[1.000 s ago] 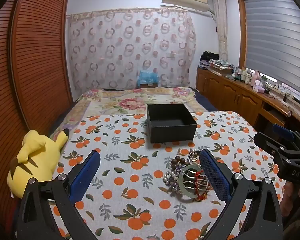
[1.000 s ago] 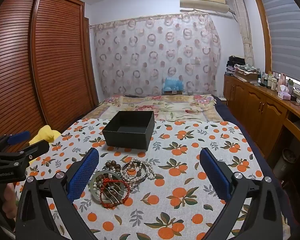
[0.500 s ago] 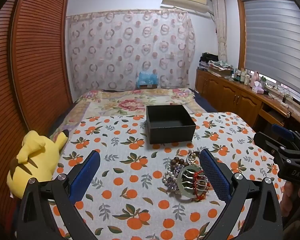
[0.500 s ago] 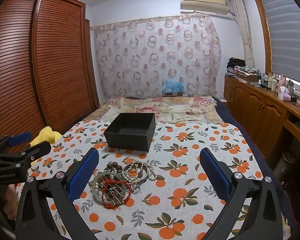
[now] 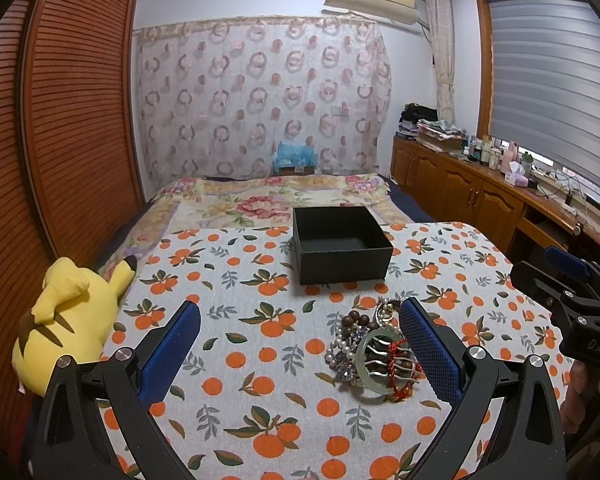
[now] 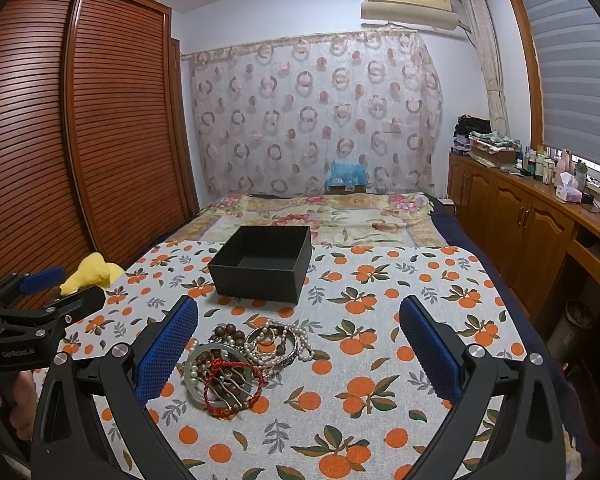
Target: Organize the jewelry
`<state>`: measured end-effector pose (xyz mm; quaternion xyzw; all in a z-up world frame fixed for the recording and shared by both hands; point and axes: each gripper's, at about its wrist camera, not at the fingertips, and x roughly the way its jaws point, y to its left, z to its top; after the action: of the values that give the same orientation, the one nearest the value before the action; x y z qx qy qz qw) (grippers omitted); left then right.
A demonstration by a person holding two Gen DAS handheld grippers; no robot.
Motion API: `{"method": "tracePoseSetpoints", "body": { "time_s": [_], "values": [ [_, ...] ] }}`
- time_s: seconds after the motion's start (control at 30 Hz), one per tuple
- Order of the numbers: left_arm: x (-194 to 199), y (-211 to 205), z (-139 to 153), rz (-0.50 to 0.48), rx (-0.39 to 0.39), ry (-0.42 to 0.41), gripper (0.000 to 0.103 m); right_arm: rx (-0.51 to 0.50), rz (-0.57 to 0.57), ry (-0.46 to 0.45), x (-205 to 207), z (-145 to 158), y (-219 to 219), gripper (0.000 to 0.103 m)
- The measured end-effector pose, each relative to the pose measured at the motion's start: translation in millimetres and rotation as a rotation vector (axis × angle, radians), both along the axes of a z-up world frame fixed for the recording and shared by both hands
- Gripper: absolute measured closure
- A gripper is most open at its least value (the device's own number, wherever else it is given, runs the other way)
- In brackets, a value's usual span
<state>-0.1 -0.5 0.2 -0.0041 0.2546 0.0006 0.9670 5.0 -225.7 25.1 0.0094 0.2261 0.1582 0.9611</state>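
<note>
a: left gripper (image 5: 300, 338) – fingers wide apart, nothing between the pads. hovers over the cloth (image 5: 260, 364), the orange-print one.

b: right gripper (image 6: 298, 336) same, spread wide, holding nothing. where's the jewelry?

a: one pile (image 5: 374, 354) on the cloth, near side of the box (image 5: 342, 244). in the left view it sits just inside the right finger (image 5: 428, 350), partly hidden behind it.

b: right view shows the pile (image 6: 246, 360) fully, close to the left finger (image 6: 166, 346). can make out a pale bangle (image 6: 212, 376), red cord bracelet (image 6: 232, 388), dark wood beads (image 6: 226, 332), pearls (image 6: 284, 340), a metal bangle under them. all tangled and touching.

a: left view gets the pale bangle (image 5: 374, 364) and some purple-ish beads on the pile's left edge, can't tell what piece. box is black, open, inside looks bare from here.

b: box (image 6: 264, 264) in the right view – only part of the floor is visible, near wall blocks the rest. apart from the pile, short gap of cloth between.

a: left view has a yellow plush (image 5: 66, 312) whole, at the cloth's left edge by the wardrobe (image 5: 60, 120).

b: right view only catches a yellow bit (image 6: 90, 272) behind the left gripper's body. a hand (image 6: 8, 404) shows under it.

a: left view shows the right gripper at far right edge, a bit of hand (image 5: 580, 396) below. cabinet (image 5: 472, 200) with bottles along the right in both.
</note>
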Motion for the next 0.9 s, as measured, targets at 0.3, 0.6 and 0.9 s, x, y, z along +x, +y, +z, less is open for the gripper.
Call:
{"method": "tracePoseSetpoints", "body": {
  "time_s": [0.3,0.6,0.9],
  "values": [
    [-0.8,-3.2,1.4,0.001,-0.001,0.002,0.007,0.001,0.000,-0.002,-0.2,0.0,0.3,0.002],
    [-0.7,-2.5,-3.1,0.000,-0.002,0.003,0.006,-0.001,0.001,-0.004,1.6,8.2,5.0,0.002],
    [-0.4,-2.1,-3.0,0.000,-0.003,0.005,0.006,-0.001,0.001,-0.005,-0.1,4.3,2.5,0.002]
  ]
}}
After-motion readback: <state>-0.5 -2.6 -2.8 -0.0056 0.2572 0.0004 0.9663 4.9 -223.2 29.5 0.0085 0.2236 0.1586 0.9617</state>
